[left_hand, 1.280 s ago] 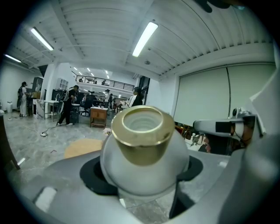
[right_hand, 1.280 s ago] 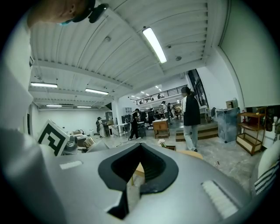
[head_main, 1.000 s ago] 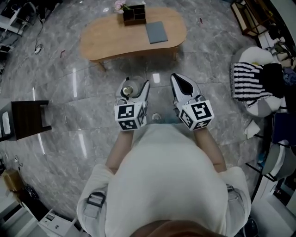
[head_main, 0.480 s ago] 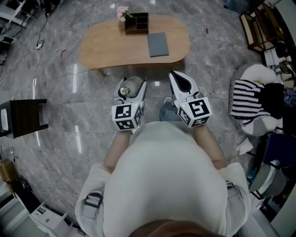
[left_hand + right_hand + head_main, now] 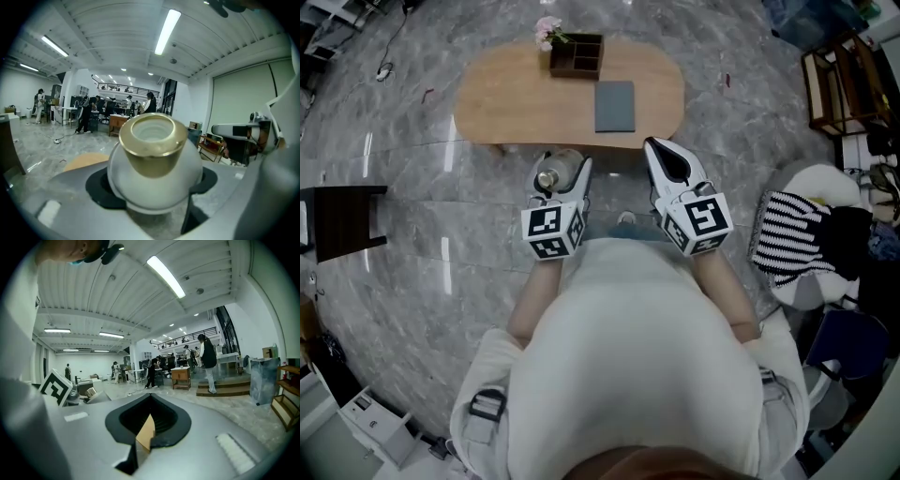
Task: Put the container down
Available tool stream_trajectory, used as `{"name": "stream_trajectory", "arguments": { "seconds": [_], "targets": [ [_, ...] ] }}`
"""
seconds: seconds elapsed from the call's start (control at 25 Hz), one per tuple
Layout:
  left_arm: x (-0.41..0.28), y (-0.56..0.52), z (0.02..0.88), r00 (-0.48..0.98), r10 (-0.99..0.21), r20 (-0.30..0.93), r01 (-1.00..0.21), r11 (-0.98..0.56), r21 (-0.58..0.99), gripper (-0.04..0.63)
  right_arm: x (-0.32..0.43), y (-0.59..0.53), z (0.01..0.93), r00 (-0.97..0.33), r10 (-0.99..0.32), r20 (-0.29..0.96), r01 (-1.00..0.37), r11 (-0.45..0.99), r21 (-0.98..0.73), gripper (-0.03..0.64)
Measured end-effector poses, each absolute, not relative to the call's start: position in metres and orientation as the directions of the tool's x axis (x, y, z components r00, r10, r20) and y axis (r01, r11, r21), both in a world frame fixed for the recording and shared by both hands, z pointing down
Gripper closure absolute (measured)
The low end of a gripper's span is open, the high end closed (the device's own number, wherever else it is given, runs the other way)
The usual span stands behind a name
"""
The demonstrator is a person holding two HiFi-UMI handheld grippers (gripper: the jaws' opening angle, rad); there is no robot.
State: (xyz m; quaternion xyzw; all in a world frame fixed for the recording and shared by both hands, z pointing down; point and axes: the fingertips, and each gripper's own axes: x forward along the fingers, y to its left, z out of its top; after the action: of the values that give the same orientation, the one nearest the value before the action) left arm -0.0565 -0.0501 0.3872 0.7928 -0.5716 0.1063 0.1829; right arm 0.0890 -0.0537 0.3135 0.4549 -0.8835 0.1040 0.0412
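Left tongs [image 5: 566, 169] pinch the round white container [image 5: 153, 161] by its belly, gold neck up, in the air above the floor [image 5: 422, 244], just short of the counter's [image 5: 511, 98] near edge. Right tongs [image 5: 662, 156] are pressed together, empty. Released too early, it would likely drop onto stone. Set down tilted or near that edge, its rounded body could roll off. The grey pad [image 5: 614, 105] narrows the landing spot.

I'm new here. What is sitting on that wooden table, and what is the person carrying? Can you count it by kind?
On the table:
Dark compartment box: 1
Bunch of pink flowers: 1
Flat grey pad: 1
Carried, clamped in the left gripper:
Round white container with a gold neck: 1
Total: 4
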Motion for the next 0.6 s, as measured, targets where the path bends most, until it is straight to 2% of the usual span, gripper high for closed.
{"name": "stream_trajectory", "arguments": {
  "seconds": [0.6],
  "targets": [
    [-0.076,-0.143,0.483,0.262,-0.803,0.536,-0.965,-0.206,0.163,0.247,0.079,-0.146,0.386,-0.585,-0.757,0.29,-0.81,0.529,-0.254,0.615]
  ]
}}
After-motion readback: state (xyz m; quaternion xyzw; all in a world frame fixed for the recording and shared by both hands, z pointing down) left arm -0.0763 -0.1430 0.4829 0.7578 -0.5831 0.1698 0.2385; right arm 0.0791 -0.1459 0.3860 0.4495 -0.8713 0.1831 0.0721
